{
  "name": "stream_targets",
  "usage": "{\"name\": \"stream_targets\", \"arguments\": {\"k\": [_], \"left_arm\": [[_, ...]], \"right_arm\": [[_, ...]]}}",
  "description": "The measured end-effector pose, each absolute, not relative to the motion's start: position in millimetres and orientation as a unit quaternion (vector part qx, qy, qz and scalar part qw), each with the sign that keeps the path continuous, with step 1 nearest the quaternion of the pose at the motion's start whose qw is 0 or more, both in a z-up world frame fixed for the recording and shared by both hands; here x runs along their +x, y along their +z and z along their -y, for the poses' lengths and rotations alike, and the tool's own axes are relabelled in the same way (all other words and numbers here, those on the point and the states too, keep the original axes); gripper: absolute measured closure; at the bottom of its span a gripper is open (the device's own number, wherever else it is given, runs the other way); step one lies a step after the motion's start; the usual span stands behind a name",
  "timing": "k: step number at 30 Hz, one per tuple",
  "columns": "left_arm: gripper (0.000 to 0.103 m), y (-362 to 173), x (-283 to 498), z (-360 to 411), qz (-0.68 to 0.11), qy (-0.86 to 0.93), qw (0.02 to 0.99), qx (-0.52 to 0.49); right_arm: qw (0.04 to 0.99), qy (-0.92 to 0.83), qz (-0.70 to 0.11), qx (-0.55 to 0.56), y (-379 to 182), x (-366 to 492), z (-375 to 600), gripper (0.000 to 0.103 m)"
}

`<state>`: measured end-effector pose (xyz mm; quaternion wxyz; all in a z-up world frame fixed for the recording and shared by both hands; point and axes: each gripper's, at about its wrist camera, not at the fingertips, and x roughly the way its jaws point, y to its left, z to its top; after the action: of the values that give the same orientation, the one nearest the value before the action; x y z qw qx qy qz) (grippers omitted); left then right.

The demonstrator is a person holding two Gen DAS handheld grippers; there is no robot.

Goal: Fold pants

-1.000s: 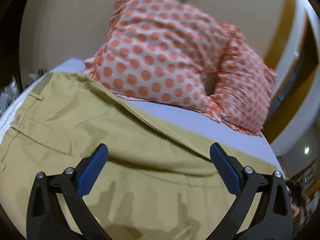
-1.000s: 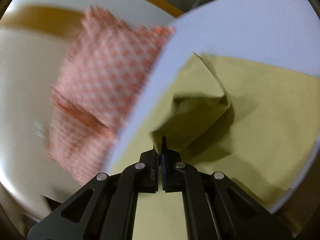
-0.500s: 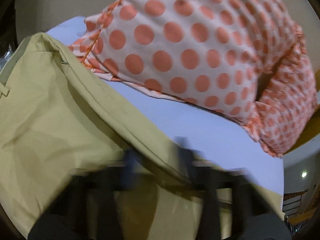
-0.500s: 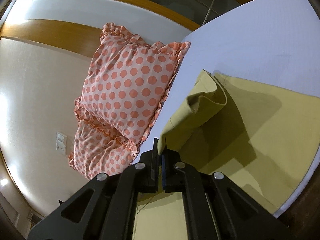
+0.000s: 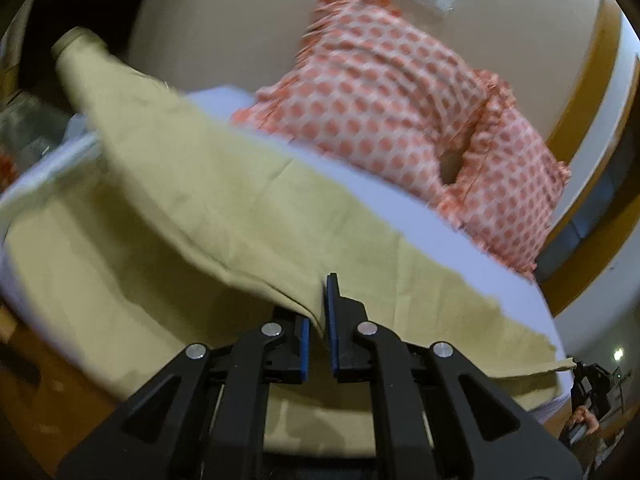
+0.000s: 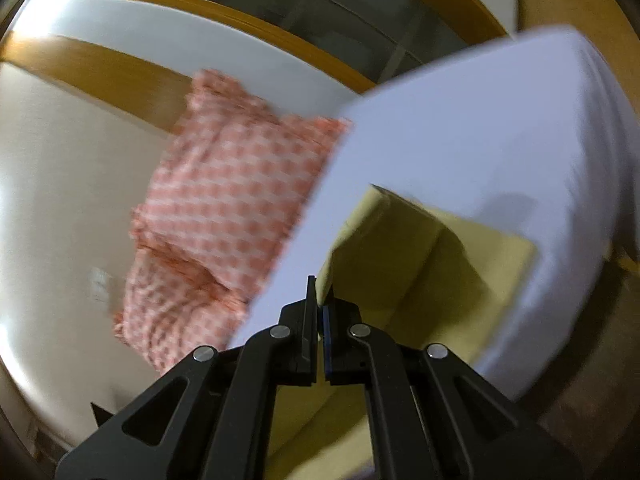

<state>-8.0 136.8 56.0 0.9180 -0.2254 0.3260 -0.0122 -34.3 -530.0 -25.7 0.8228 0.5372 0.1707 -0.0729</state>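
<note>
Two grippers, left gripper [image 5: 319, 326] and right gripper [image 6: 319, 300], each pinch a pants [image 5: 224, 200] edge; we judge uneven lifting ahead could skew the fold.

The pants [image 5: 208, 208] are plain khaki-yellow. The bed [image 6: 472, 152] wears a pale lavender-white sheet. The pillows [image 5: 400, 120] are white with orange-pink polka dots. Each hand-held gripper is black, the left hand-held gripper [image 5: 324, 320] with blue pads [image 5: 331, 312]. The wall [image 5: 240, 20] is beige.
</note>
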Motion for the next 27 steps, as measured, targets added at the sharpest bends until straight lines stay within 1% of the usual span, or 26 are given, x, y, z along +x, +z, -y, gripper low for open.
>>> {"name": "stream_targets", "arguments": {"k": [2, 7, 9, 10, 11, 12, 13, 15, 18, 20, 24, 27], "left_arm": [[0.096, 42.0, -18.7, -142.9, -0.332, -0.007, 0.913, -0.238], [0.096, 17.6, -25.8, -151.2, -0.352, -0.01, 0.901, -0.252], [0.095, 13.0, -29.2, -148.4, -0.353, -0.017, 0.904, -0.239], [0.094, 12.8, -33.0, -147.2, -0.349, -0.019, 0.908, -0.23], [0.094, 12.6, -36.5, -146.7, -0.347, -0.02, 0.91, -0.225], [0.091, 13.1, -41.5, -147.0, -0.343, -0.024, 0.913, -0.217], [0.088, 13.7, -45.7, -148.2, -0.339, -0.027, 0.916, -0.214], [0.065, 14.6, -54.5, -152.9, -0.33, -0.018, 0.92, -0.212], [0.054, 16.0, -66.2, -164.4, -0.311, -0.004, 0.923, -0.228], [0.049, 17.9, -72.2, -171.0, -0.299, 0.006, 0.924, -0.238], [0.048, 19.6, -77.4, -180.0, -0.291, 0.024, 0.924, -0.245], [0.046, 19.3, -76.8, -181.4, -0.291, 0.027, 0.924, -0.246]], "right_arm": [[0.815, -0.082, -0.184, 0.544, -39.7, -36.3, 530.2, 0.101], [0.822, -0.103, -0.209, 0.52, -43.1, -41.4, 529.1, 0.101], [0.83, -0.131, -0.217, 0.497, -37.2, -50.2, 528.7, 0.096], [0.834, -0.151, -0.217, 0.485, -33.3, -56.8, 529.4, 0.082], [0.836, -0.169, -0.213, 0.476, -29.7, -61.5, 530.4, 0.054], [0.839, -0.189, -0.203, 0.469, -26.8, -69.0, 532.5, 0.038], [0.84, -0.203, -0.188, 0.466, -25.1, -76.2, 534.7, 0.025], [0.842, -0.216, -0.175, 0.463, -26.4, -82.7, 539.5, 0.025], [0.841, -0.223, -0.178, 0.46, -34.0, -79.7, 544.5, 0.026], [0.842, -0.226, -0.184, 0.454, -38.8, -74.2, 543.8, 0.027], [0.867, -0.249, -0.184, 0.39, -34.5, -70.9, 526.3, 0.028], [0.888, -0.243, -0.179, 0.348, -29.8, -70.0, 510.4, 0.034]]}}
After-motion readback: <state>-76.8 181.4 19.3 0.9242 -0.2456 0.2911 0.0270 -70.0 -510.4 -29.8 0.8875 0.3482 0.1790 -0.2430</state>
